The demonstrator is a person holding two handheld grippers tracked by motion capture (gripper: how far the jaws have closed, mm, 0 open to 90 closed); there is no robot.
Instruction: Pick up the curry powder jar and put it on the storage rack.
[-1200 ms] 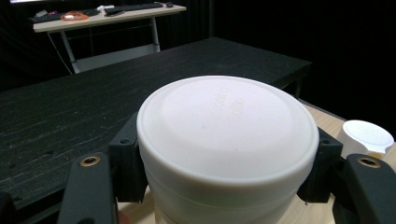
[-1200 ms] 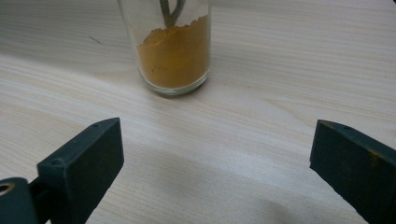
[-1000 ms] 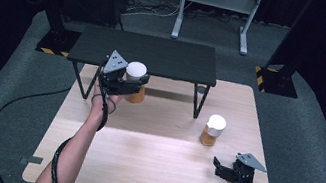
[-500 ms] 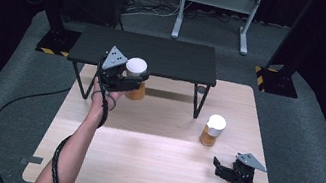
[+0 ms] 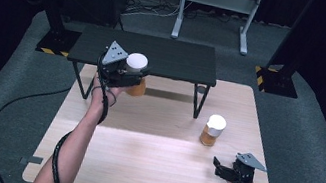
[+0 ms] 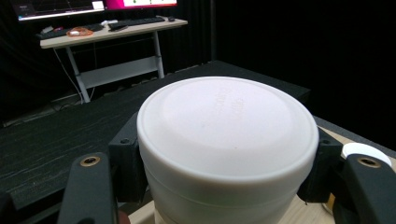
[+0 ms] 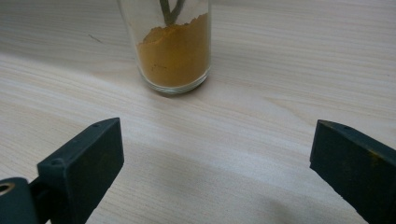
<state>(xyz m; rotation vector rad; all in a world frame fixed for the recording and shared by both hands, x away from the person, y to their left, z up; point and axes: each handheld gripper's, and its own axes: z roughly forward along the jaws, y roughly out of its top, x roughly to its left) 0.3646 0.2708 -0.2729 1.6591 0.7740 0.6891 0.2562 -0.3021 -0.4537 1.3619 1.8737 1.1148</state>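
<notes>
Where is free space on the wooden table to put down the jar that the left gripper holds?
Bare wood lies between the left gripper with its held jar and the standing jar, and along the near edge. Tighter near the right gripper.

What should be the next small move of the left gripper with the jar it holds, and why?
Probably carry it a little further forward and lower it onto the black shelf. The left gripper is shut on the white-lidded jar, held in the air at the shelf's front edge, not yet over it.

A white-lidded jar (image 5: 135, 72) of orange powder, upright, held aloft at the black shelf's front edge.
</notes>
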